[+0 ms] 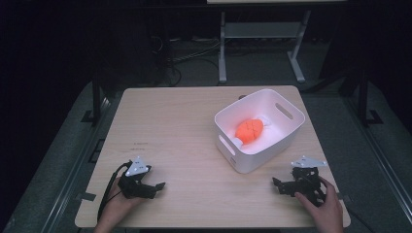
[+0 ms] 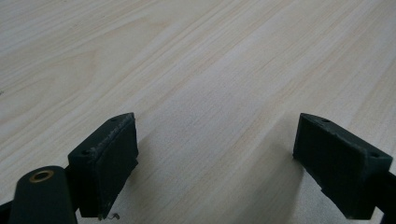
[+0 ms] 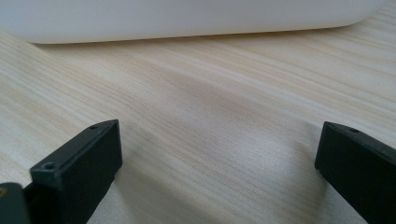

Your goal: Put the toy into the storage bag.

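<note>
A white plastic bin (image 1: pixel 286 133) with handle slots stands on the right half of the wooden table (image 1: pixel 180 136). Inside it lies an orange ridged object (image 1: pixel 249 131) on something white. My left gripper (image 1: pixel 158 187) rests near the front left edge, held by a hand, open with nothing between its jaws. In the left gripper view the left gripper (image 2: pixel 217 156) frames bare wood. My right gripper (image 1: pixel 278 184) sits near the front right edge, open and empty. In the right gripper view the right gripper (image 3: pixel 219 158) faces the bin's white wall (image 3: pixel 187 18) a short way ahead.
Beyond the table's far edge stand a metal table frame (image 1: pixel 260 43) and loose cables (image 1: pixel 189 56) on the dark floor. Bare wood spans the table's left and middle.
</note>
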`<action>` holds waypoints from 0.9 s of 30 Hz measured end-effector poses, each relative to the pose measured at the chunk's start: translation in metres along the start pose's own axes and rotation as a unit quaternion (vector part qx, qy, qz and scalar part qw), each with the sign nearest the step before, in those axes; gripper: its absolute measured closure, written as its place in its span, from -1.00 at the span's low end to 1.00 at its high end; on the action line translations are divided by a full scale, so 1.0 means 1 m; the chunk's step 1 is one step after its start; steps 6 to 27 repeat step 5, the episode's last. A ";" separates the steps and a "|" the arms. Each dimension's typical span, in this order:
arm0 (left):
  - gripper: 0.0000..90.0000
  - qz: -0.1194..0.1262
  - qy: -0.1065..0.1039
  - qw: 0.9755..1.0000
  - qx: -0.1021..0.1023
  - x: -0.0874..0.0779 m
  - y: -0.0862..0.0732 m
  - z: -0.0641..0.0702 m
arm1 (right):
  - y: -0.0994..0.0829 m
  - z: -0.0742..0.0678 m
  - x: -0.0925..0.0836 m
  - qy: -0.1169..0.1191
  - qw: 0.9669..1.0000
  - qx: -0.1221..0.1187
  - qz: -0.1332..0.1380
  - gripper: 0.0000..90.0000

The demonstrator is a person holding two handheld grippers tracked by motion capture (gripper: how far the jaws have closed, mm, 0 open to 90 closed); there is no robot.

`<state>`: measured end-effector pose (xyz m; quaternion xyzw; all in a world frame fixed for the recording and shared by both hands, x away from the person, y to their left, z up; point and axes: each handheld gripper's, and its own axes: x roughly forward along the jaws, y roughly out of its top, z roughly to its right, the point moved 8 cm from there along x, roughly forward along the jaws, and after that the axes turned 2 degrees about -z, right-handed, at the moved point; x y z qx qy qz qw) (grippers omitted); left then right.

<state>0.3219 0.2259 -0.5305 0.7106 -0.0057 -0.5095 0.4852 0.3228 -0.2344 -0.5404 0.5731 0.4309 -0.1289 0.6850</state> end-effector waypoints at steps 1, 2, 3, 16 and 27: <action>-0.71 0.000 0.000 1.000 0.000 0.000 0.000 0.000 | 0.000 0.000 0.000 0.000 1.000 0.000 0.000 -1.00; -0.71 0.000 0.000 1.000 0.000 0.000 0.000 0.000 | 0.000 0.000 0.000 0.000 1.000 0.000 0.000 -1.00; -0.71 0.000 0.000 1.000 0.000 0.000 0.000 0.000 | 0.000 0.000 0.000 0.000 1.000 0.000 0.000 -1.00; -0.71 0.000 0.000 1.000 0.000 0.000 0.000 0.000 | 0.000 0.000 0.000 0.000 1.000 0.000 0.000 -1.00; -0.71 0.000 0.000 1.000 0.000 0.000 0.000 0.000 | 0.000 0.000 0.000 0.000 1.000 0.000 0.000 -1.00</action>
